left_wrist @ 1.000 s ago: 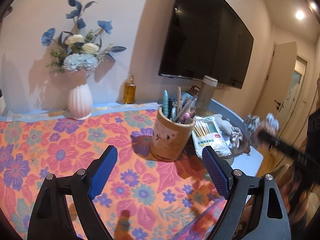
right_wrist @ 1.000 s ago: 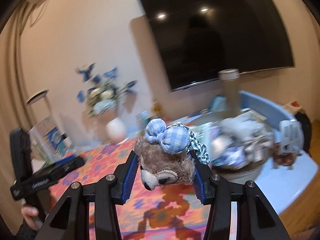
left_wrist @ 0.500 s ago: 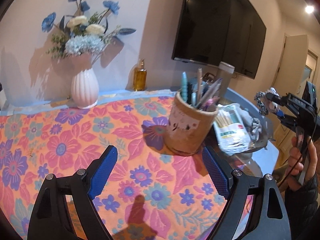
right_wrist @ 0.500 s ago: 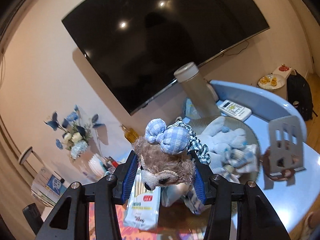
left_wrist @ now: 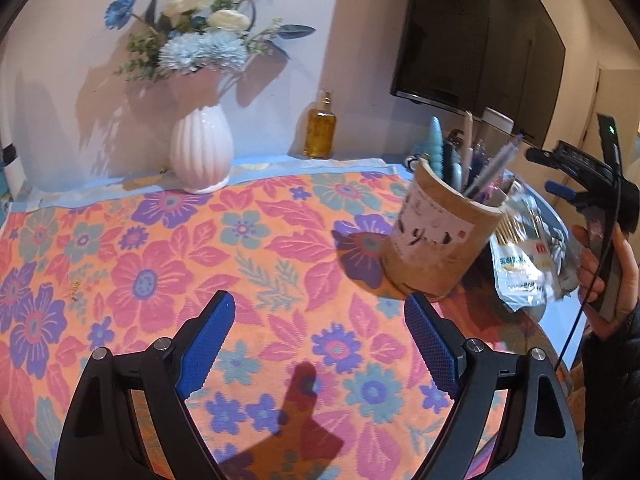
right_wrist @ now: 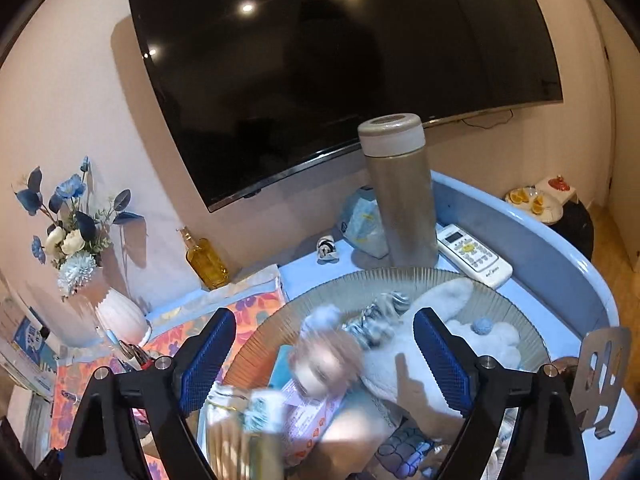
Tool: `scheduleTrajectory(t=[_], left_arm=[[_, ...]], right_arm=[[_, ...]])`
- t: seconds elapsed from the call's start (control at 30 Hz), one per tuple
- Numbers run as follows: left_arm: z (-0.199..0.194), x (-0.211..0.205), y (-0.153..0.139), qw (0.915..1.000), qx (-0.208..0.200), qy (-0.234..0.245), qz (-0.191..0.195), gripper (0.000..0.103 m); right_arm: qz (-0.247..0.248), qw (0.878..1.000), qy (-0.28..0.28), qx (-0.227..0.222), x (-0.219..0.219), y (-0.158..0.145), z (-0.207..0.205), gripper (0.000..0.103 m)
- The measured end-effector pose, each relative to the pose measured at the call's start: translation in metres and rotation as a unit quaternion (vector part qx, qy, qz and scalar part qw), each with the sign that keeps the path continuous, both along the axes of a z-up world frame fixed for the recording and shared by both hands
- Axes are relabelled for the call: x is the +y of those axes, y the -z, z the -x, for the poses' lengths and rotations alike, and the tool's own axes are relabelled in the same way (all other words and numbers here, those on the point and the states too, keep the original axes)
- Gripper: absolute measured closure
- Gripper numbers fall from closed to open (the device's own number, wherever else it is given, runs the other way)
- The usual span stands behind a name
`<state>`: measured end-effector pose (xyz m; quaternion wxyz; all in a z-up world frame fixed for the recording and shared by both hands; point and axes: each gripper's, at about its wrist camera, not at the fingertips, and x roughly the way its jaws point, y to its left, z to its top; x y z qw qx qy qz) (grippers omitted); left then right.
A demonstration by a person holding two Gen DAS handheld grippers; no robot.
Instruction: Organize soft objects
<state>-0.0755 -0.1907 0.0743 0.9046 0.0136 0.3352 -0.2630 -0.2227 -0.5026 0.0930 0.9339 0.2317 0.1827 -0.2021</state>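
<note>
My right gripper (right_wrist: 324,354) is open above a round ribbed tray (right_wrist: 532,344). A brown plush bear head with a blue checked bow (right_wrist: 324,364) is blurred between and below the jaws, free of the pads, over the tray. A white plush toy (right_wrist: 460,340) and other soft items lie in the tray. My left gripper (left_wrist: 320,340) is open and empty above the floral tablecloth (left_wrist: 160,264). The right gripper also shows in the left wrist view (left_wrist: 576,184), at the far right, held by a hand.
A pen holder cup (left_wrist: 436,236) stands right of the left gripper, with a packet (left_wrist: 520,264) beside it. A white vase with flowers (left_wrist: 202,152) and an amber bottle (left_wrist: 320,128) stand by the wall. A thermos (right_wrist: 400,196) and remote (right_wrist: 474,254) stand behind the tray.
My right gripper has opened and let go of the bear, which is dropping into the tray. The left gripper has swung slightly left, still open.
</note>
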Motion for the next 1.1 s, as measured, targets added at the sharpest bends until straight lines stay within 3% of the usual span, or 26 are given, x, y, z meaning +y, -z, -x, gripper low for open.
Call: scheduleTrajectory(t=[0.17, 0.4, 0.6, 0.9, 1.1], left_arm=[[0.0, 0.021, -0.008, 0.9998, -0.002, -0.014, 0.014, 0.017], [0.015, 0.05, -0.016, 0.9993, -0.011, -0.03, 0.02, 0.017], [0.03, 0.082, -0.017, 0.999, -0.009, -0.042, 0.014, 0.017], [0.043, 0.131, -0.025, 0.9941, -0.029, -0.1, -0.03, 0.015], [0.031, 0.152, -0.03, 0.992, -0.022, -0.122, -0.024, 0.015]], right_arm=[[-0.023, 1.0, 0.003, -0.018, 0.006, 0.002, 0.03, 0.013], [0.027, 1.0, 0.015, 0.001, 0.06, 0.003, 0.078, 0.013], [0.032, 0.999, -0.024, 0.02, 0.115, 0.017, 0.091, 0.013], [0.051, 0.989, -0.134, 0.038, 0.211, 0.017, 0.045, 0.013], [0.038, 0.978, -0.201, 0.05, 0.274, 0.016, -0.009, 0.013]])
